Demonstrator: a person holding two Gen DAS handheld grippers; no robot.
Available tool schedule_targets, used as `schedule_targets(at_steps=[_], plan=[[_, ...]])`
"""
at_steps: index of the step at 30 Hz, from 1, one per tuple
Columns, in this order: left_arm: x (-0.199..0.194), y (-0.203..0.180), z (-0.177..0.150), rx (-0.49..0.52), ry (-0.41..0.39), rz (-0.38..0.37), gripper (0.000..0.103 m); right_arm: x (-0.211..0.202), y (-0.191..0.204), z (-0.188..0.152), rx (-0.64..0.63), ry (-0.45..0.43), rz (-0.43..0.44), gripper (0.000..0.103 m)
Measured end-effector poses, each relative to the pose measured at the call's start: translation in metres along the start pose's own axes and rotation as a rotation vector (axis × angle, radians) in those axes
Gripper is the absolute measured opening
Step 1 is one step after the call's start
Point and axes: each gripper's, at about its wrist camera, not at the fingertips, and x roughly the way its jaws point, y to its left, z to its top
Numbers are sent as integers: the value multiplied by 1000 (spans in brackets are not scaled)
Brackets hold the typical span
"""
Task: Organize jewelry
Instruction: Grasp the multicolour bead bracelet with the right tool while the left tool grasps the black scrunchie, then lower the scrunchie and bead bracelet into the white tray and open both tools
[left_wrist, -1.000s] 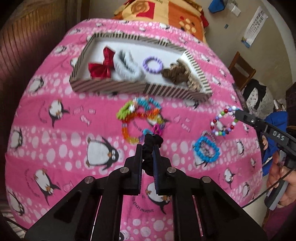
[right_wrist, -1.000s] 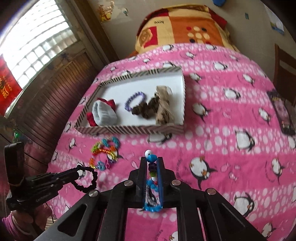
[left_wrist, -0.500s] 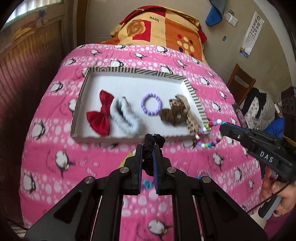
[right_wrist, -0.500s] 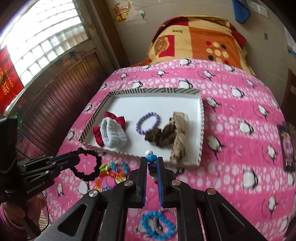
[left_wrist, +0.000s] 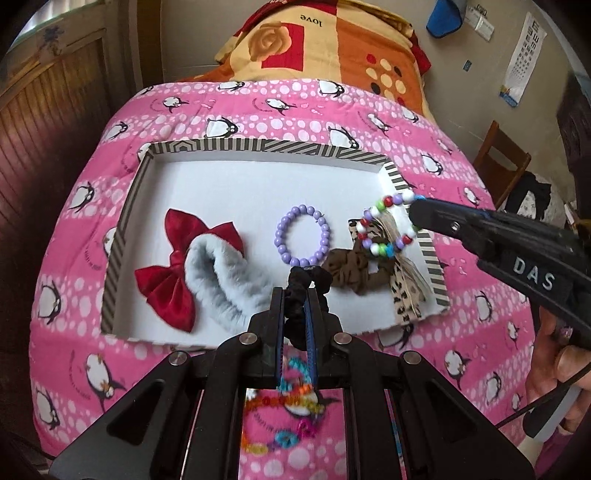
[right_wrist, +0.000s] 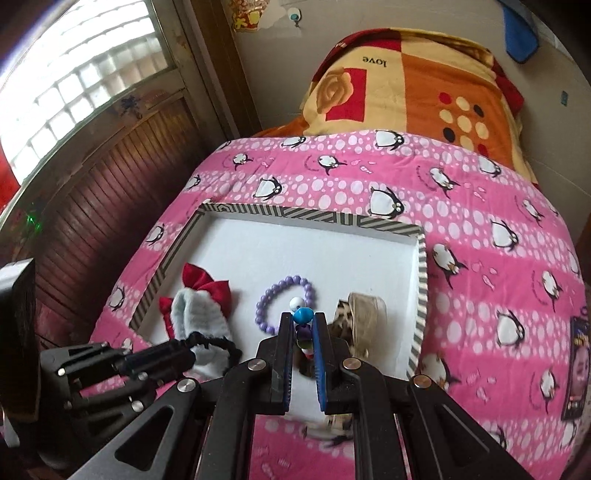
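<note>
A striped tray (left_wrist: 266, 147) (right_wrist: 317, 218) lies on the pink penguin bedspread. It holds a red bow (left_wrist: 173, 269) (right_wrist: 207, 282), a grey fluffy band (left_wrist: 225, 280) (right_wrist: 195, 314), a purple bead bracelet (left_wrist: 302, 236) (right_wrist: 273, 295) and brown and leopard scrunchies (left_wrist: 354, 271) (right_wrist: 364, 314). My left gripper (left_wrist: 295, 295) (right_wrist: 192, 354) is shut on a black scrunchie (left_wrist: 308, 280) (right_wrist: 218, 341) over the tray's near edge. My right gripper (right_wrist: 303, 325) (left_wrist: 413, 206) is shut on a multicoloured bead bracelet (left_wrist: 388, 229) (right_wrist: 301, 314), which hangs over the tray's right side.
More bright bead bracelets (left_wrist: 288, 402) lie on the bedspread below my left gripper. An orange and yellow pillow (left_wrist: 325, 40) (right_wrist: 406, 85) sits at the bed's head. A wooden chair (left_wrist: 498, 155) stands at the right. A wood-panelled wall (right_wrist: 110, 206) runs along the left.
Both grippers have travelled forward from the loose bracelets on the bedspread to above the tray, each still shut on its item. The tray now fills the middle of both views.
</note>
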Motion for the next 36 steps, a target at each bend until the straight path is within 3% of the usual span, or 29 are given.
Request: schedule_targets(at_steps=[8, 19, 33, 36], plan=[[30, 2, 13, -19, 44, 17, 9, 42, -7, 25, -8, 54, 33, 9], [62, 16, 19, -49, 96, 49, 9, 96, -46, 51, 25, 105, -22, 9], [76, 22, 23, -75, 113, 68, 9, 123, -79, 46, 112, 123, -88, 9], [76, 20, 23, -72, 111, 75, 10, 118, -78, 43, 117, 115, -86, 21]])
